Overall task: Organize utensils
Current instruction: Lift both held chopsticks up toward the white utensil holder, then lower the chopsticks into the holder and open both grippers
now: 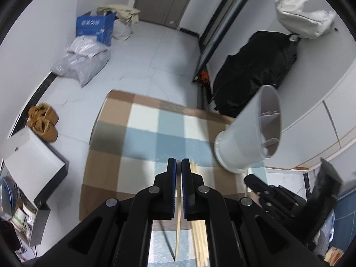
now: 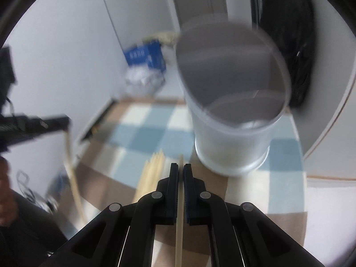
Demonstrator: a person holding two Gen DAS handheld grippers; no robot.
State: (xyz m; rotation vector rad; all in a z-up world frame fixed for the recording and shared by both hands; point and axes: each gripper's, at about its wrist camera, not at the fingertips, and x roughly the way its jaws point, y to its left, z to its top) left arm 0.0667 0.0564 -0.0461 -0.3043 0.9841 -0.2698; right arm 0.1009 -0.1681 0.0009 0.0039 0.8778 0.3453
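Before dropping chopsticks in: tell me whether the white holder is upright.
Upright. The holder rests base-down on the checked mat; its open mouth faces up.

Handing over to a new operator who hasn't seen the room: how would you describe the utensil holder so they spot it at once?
Find the blue, white and brown checkered mat on the pale tiled floor. At its right edge, just ahead of the loose pile of wooden chopsticks, stands the utensil holder. It is the only container there: a tall, frosted white, open-topped plastic cup, far bulkier than the thin sticks beside it.
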